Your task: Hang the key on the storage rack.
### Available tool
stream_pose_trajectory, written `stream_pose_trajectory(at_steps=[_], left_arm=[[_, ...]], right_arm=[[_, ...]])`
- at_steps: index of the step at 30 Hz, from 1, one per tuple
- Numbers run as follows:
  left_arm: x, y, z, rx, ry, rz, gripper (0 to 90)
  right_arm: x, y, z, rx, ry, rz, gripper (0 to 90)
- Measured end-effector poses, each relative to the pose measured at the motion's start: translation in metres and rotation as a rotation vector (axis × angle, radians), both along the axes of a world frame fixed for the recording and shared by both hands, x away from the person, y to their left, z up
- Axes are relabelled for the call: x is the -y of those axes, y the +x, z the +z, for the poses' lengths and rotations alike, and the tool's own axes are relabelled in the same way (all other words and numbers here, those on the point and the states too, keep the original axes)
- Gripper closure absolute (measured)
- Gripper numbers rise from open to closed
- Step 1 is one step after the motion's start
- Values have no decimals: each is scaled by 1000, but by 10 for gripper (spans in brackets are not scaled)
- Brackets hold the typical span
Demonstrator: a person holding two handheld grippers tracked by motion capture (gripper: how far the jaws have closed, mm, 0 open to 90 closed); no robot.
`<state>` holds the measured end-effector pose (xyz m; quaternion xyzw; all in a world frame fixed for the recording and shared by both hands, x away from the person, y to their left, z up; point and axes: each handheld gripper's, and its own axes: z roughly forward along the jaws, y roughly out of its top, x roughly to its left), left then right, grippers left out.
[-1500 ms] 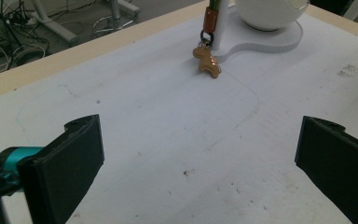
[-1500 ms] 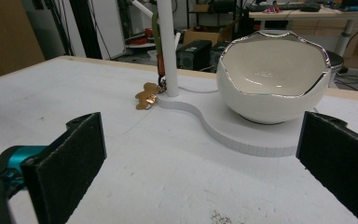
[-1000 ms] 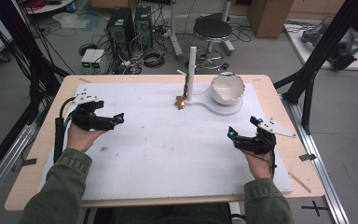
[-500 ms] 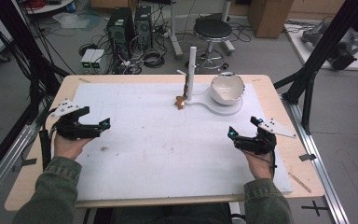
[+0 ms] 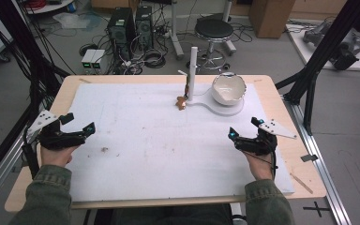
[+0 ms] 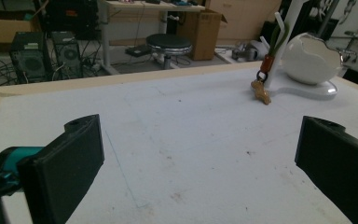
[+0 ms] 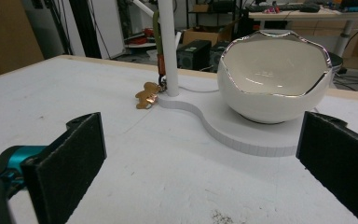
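Observation:
A white egg-shaped bowl stands on a flat white base at the table's far middle. A white post rises from the same base. A small golden charm hangs from it on a green strap with an orange clip and rests on the sheet. My left gripper is open near the left edge and holds nothing. My right gripper is open at the right, short of the base, also with nothing in it.
A white foam sheet covers most of the wooden table. A small dark speck lies near the left hand. Black frame struts stand at both sides; a stool and computer towers are on the floor beyond.
My left gripper has moved left and back toward the near edge of the table. The right gripper, bowl and charm have stayed put.

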<state>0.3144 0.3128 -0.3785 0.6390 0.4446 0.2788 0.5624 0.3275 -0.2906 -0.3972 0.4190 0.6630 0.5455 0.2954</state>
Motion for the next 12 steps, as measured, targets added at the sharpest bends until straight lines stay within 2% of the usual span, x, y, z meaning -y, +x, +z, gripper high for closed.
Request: stream_pose_trajectory(at_steps=[2, 5, 12], left_arm=[[-3, -3, -3, 3, -14, 6, 16], [-6, -5, -5, -4, -10, 14, 16], [-9, -10, -1, 36, -40, 31, 16]], right_arm=[[-1, 1, 0, 3, -3, -1, 5], [-1, 1, -1, -3, -3, -1, 5], [-1, 0, -1, -5, -5, 0, 4]])
